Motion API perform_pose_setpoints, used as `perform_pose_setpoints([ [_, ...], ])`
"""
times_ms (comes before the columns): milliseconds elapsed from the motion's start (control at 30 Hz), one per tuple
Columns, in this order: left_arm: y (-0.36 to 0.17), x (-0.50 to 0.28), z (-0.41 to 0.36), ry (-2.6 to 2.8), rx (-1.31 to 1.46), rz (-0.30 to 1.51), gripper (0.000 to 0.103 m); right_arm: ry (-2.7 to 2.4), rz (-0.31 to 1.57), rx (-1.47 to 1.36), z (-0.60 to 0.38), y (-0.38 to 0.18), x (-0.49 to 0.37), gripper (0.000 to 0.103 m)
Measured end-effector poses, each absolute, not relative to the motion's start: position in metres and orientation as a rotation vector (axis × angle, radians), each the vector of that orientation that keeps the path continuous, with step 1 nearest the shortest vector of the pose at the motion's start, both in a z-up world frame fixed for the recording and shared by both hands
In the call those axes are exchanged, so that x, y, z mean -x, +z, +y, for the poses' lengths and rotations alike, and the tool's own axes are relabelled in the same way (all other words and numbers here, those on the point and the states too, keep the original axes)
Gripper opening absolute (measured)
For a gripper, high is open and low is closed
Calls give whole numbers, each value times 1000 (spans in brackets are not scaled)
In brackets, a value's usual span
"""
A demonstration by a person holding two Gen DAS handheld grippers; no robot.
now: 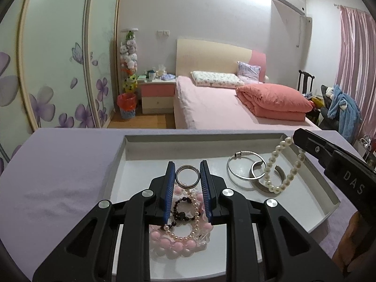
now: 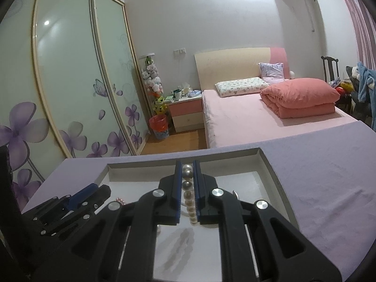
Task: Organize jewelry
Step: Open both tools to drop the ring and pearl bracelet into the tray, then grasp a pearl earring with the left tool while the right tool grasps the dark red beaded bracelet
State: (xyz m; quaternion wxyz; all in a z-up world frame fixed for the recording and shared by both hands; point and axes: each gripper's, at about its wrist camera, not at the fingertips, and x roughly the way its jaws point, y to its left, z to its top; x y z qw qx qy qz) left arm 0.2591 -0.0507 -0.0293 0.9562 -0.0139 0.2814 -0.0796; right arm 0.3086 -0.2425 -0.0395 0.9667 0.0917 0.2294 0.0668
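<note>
In the left wrist view my left gripper (image 1: 187, 164) is shut on a silver ring (image 1: 187, 175), which stands upright between the blue pads over a white tray (image 1: 164, 145). Under it lies a heap of a pink bead bracelet (image 1: 169, 242), a dark bead bracelet (image 1: 178, 213) and a small pearl strand. At the tray's right end my right gripper (image 1: 296, 136) holds a pearl bracelet (image 1: 291, 176), whose loop hangs down onto a silver bangle (image 1: 231, 174) and a silver cuff (image 1: 256, 183). The right wrist view shows the right gripper (image 2: 187, 163) shut on the pearl bracelet (image 2: 187, 184).
The tray sits on a table covered with a lilac cloth (image 1: 58, 176). Beyond the table's far edge are a pink bed (image 1: 223, 108) and a sliding wardrobe (image 1: 58, 70) on the left. A hand (image 1: 352, 246) shows at the lower right.
</note>
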Motion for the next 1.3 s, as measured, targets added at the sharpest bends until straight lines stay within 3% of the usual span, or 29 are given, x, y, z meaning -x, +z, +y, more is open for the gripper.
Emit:
perform_pose_setpoints([
  [67, -31, -262, -49, -171, 41, 588, 28, 131, 472, -196, -243, -40, -310, 40],
  [100, -31, -262, -47, -173, 48, 593, 35, 125, 467, -202, -245, -40, -308, 43],
  [567, -17, -218, -6, -157, 108, 596, 41, 163, 552, -138, -264, -43, -255, 42],
  [933, -32, -176, 31, -97, 88, 679, 51, 308, 816, 5, -236, -92, -214, 65],
  [1233, -33, -162, 30, -117, 82, 686, 51, 273, 885, 116, -211, -106, -232, 63],
  [1267, -32, -160, 26, -131, 76, 686, 51, 274, 881, 122, -210, -106, -232, 60],
  [1300, -32, -159, 23, -139, 72, 686, 51, 278, 874, 122, -210, -105, -233, 41],
])
